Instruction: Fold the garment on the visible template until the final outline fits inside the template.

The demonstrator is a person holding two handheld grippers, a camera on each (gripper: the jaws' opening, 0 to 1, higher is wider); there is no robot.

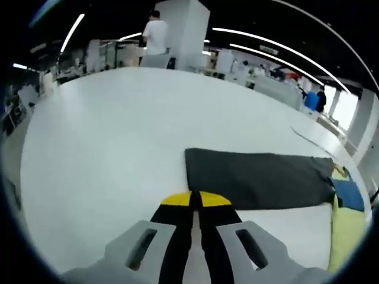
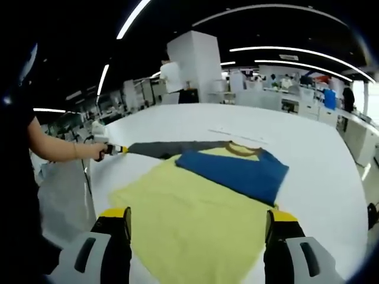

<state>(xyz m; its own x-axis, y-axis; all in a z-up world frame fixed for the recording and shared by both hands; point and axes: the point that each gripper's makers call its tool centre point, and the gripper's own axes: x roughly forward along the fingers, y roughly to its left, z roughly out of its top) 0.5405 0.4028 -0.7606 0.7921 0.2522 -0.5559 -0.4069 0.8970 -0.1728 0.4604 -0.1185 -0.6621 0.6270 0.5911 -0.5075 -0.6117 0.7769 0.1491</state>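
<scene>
The shirt (image 2: 201, 207) lies flat on the white counter (image 2: 308, 148), blue sleeve (image 2: 237, 171) folded in, grey sleeve (image 1: 254, 177) stretched out. Left gripper (image 2: 116, 149) fingers look pressed together at that sleeve's end; right gripper (image 2: 198, 228) fingers are spread. Most folding is left.

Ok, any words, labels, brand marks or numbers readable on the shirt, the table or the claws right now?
No readable text in either view.
The garment: plain yellow body, blue sleeve and grey sleeve, no print or tag showing.
The white table: no markings.
Left claw and right claw: yellow tips, no lettering.
Background room fixtures are too small and blurred to read.
</scene>
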